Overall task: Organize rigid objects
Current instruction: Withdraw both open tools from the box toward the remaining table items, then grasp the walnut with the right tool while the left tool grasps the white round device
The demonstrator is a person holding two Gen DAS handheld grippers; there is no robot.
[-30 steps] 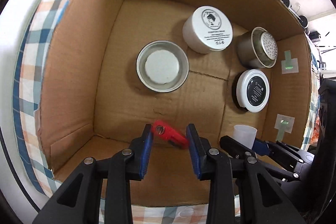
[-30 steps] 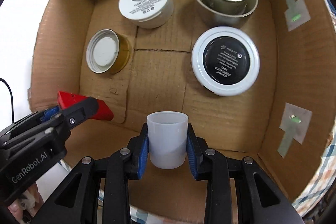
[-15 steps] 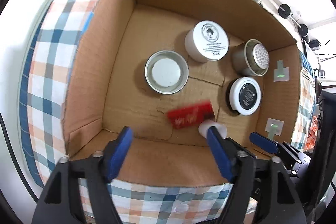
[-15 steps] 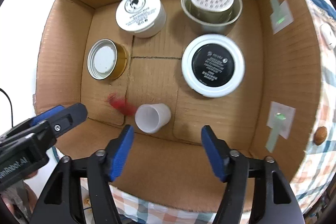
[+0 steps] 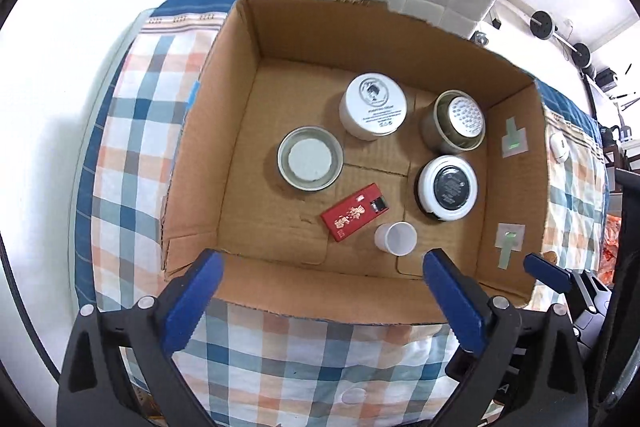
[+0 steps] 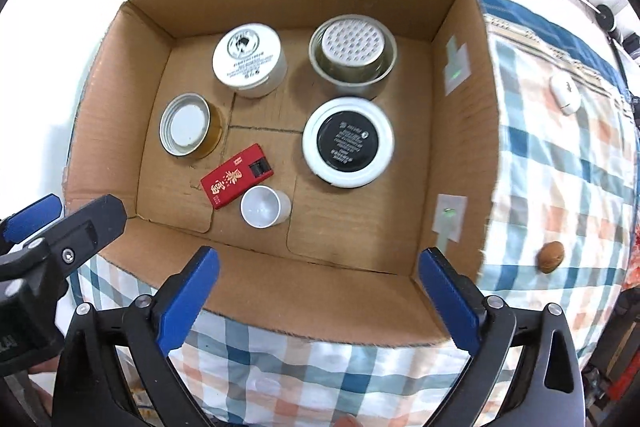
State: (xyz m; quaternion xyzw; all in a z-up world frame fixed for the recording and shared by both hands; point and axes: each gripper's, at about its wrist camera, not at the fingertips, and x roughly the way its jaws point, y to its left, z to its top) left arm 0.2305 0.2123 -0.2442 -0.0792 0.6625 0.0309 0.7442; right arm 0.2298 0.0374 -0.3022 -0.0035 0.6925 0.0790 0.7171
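The red box lies flat on the floor of the cardboard box, near its front wall, gold lettering facing up. Just beside it, at its right end, stands the small translucent cup, mouth up (from the right wrist view the two look to be touching, or very nearly so). Behind the red box sits the open tin with a white disc inside, and farther back the white cream jar. To the right are the black-topped white jar and, behind it, the metal tin holding a perforated cap. The cardboard box rests on a checked cloth of blue, orange and white. The left gripper hangs above the box's front wall with its blue-padded fingers spread wide and nothing between them. The right gripper hangs in the same manner, jaws wide apart and holding nothing. On the cloth to the right of the box lie a small white object and a brown nut-like object.
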